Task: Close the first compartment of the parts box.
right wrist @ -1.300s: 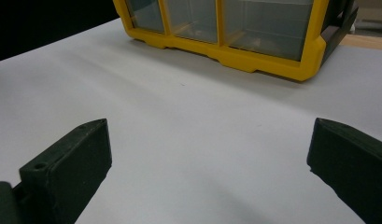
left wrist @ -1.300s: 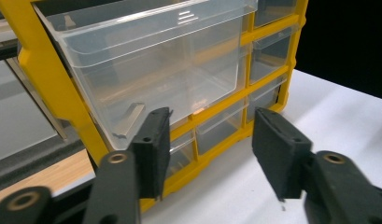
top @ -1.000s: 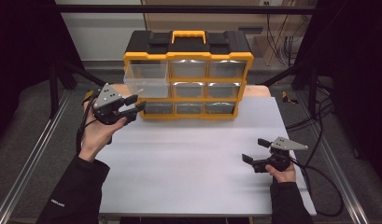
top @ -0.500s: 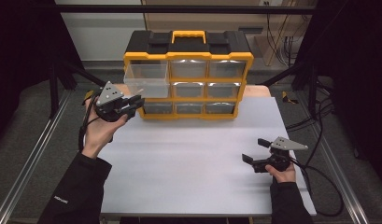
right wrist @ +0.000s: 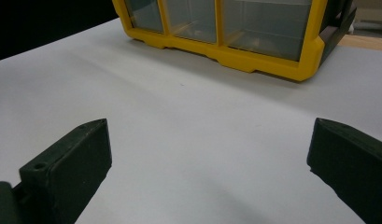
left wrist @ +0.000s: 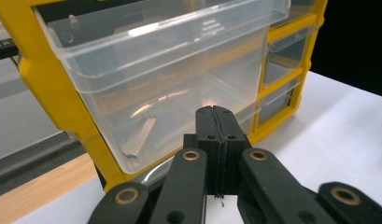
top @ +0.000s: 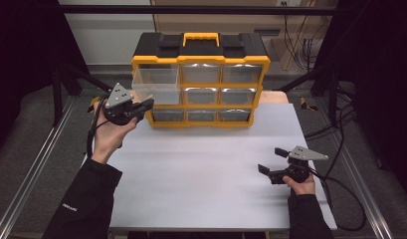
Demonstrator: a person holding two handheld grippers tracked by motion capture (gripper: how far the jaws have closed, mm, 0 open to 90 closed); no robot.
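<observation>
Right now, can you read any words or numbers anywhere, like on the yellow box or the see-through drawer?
No text here can be read.
Pulled-out clear drawer: faint raised marks moulded on its front wall, too blurred to read.
Person's left sleeve: a tiny white mark, too small to read.
Yellow and black drawer cabinet: no label seen on it.
</observation>
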